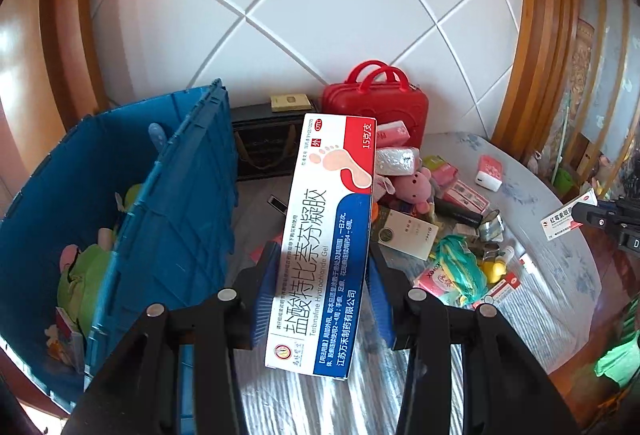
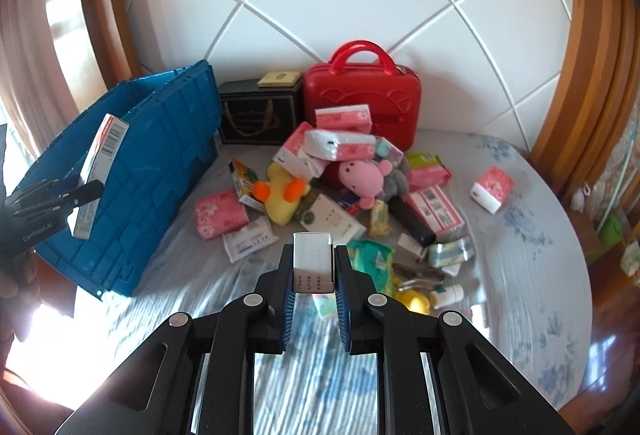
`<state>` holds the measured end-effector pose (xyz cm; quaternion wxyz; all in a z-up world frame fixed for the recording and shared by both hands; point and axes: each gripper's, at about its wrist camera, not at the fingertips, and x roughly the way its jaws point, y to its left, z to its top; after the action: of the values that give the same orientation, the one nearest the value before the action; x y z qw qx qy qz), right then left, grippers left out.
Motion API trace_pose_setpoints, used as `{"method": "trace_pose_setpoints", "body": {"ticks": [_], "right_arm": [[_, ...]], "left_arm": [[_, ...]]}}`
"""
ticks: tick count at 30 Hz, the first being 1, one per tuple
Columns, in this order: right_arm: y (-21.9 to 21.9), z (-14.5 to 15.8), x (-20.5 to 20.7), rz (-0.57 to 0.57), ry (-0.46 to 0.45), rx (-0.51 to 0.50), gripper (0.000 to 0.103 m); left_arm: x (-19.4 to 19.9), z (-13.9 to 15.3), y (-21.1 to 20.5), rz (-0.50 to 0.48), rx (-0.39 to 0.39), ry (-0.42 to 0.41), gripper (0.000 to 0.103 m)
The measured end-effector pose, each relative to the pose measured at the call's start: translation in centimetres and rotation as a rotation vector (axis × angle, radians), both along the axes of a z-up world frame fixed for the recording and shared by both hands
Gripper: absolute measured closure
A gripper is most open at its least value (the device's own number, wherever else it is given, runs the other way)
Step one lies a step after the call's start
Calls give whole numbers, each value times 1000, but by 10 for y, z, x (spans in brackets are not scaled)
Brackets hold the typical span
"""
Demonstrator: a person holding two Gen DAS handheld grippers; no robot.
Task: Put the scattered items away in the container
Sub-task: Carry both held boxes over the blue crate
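My left gripper (image 1: pixel 322 263) is shut on a long white, red and blue gel box (image 1: pixel 326 235), held in the air just right of the blue crate (image 1: pixel 188 203); it also shows in the right wrist view (image 2: pixel 98 175). The crate holds a green plush toy (image 1: pixel 82 283) and small packets. My right gripper (image 2: pixel 314 267) is shut on a small white medicine box (image 2: pixel 313 261) above the bed. It appears at the right edge of the left wrist view with its box (image 1: pixel 566 219). The pile of scattered items (image 2: pixel 344 171) lies on the bed beyond.
A red case (image 2: pixel 362 99) and a black bag (image 2: pixel 256 115) stand against the white padded headboard. The pile includes pink tissue packs (image 2: pixel 218 215), a pink plush (image 2: pixel 362 179), a yellow duck (image 2: pixel 282 195) and a green packet (image 2: pixel 370 255). One tissue pack (image 2: pixel 492 189) lies apart at right.
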<state>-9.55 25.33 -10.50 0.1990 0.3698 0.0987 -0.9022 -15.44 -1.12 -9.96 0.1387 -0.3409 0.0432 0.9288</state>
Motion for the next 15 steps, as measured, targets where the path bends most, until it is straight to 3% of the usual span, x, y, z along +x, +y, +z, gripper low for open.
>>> {"method": "trace_pose_setpoints", "body": {"ticks": [7,15], "right_arm": [[-47,21,8,31,34,-23,86],[-106,36,29,85,59,-26,86]], "left_arm": [[2,23,-35,-17,9,44,61],[13,44,-85,-2,79,78,61]]}}
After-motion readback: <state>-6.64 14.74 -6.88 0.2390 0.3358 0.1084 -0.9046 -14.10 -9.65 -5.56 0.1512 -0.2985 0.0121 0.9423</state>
